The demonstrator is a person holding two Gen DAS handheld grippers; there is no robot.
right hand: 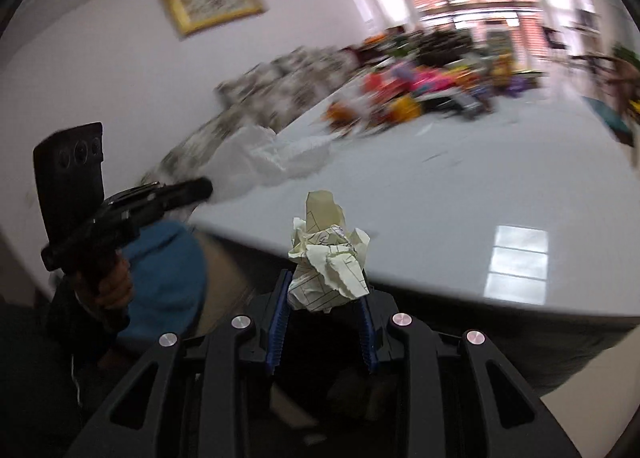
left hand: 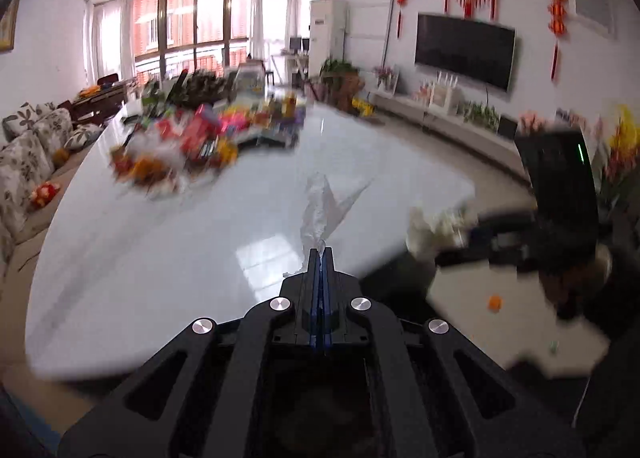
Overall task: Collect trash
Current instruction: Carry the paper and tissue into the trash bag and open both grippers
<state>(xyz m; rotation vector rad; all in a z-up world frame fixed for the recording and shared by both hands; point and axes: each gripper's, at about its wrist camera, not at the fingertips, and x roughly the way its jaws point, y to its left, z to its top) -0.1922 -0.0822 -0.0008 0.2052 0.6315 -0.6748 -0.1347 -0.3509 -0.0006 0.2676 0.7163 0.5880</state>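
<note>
My left gripper (left hand: 321, 252) is shut on a thin, clear plastic wrapper (left hand: 320, 205) that trails forward from its tips above the glossy white table (left hand: 160, 258). In the right wrist view that same gripper (right hand: 202, 187) shows at the left, with the pale wrapper (right hand: 272, 157) streaming from it. My right gripper (right hand: 326, 288) is shut on a crumpled ball of yellowish lined paper (right hand: 328, 258), held just off the table's near edge (right hand: 400, 290). The left wrist view shows it blurred at the right, paper (left hand: 430, 230) at its tips.
A blurred pile of colourful packets and toys (left hand: 192, 141) fills the table's far end. A floral sofa (left hand: 24, 153) runs along the left. A TV (left hand: 464, 49) hangs on the right wall. A small orange thing (left hand: 495, 302) lies on the floor. A hand (right hand: 114, 286) and blue sleeve (right hand: 168, 278) hold the left gripper.
</note>
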